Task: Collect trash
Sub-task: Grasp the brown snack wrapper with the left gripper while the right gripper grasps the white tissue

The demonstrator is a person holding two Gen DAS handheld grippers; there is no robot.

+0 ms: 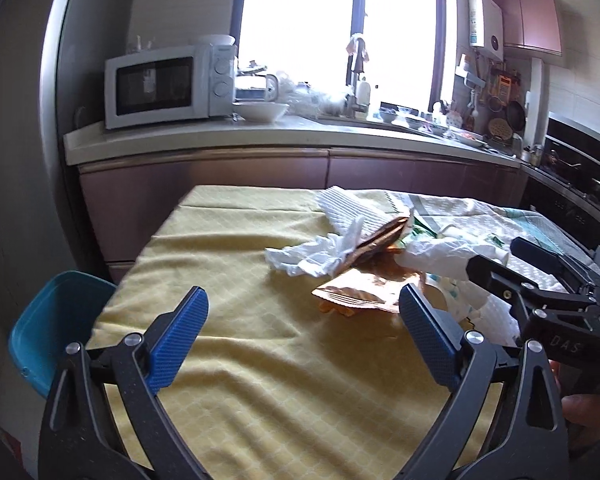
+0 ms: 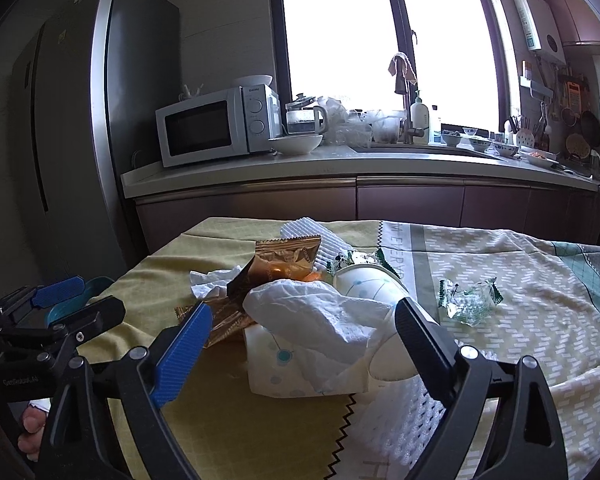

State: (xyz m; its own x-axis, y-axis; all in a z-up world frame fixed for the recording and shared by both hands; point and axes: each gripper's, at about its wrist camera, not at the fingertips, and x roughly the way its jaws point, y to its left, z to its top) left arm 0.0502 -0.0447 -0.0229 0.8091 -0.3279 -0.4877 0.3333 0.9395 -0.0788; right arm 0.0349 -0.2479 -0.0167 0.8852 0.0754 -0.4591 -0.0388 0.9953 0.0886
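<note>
A pile of trash lies on the cloth-covered table [image 1: 228, 360]. In it are a crumpled white tissue [image 1: 312, 256], a gold snack wrapper [image 1: 356, 292] and a white crumpled sheet [image 2: 320, 312] draped over a fallen paper cup [image 2: 372, 284] and a flattened printed paper piece [image 2: 284, 368]. A second gold wrapper [image 2: 288, 264] stands up behind them. A clear green wrapper [image 2: 468, 300] lies apart on the right. My left gripper [image 1: 300, 312] is open, short of the pile, nothing between its fingers. My right gripper [image 2: 304, 320] is open and wide, its fingers flanking the white sheet without pressing it.
A teal plastic seat or tub [image 1: 56, 320] sits off the table's left edge. Behind the table runs a counter [image 2: 340, 164] with a microwave [image 2: 216, 128], bowls and a sink. A tall fridge [image 2: 100, 100] stands left. A hand [image 2: 32, 436] holds the left gripper [image 2: 86, 298].
</note>
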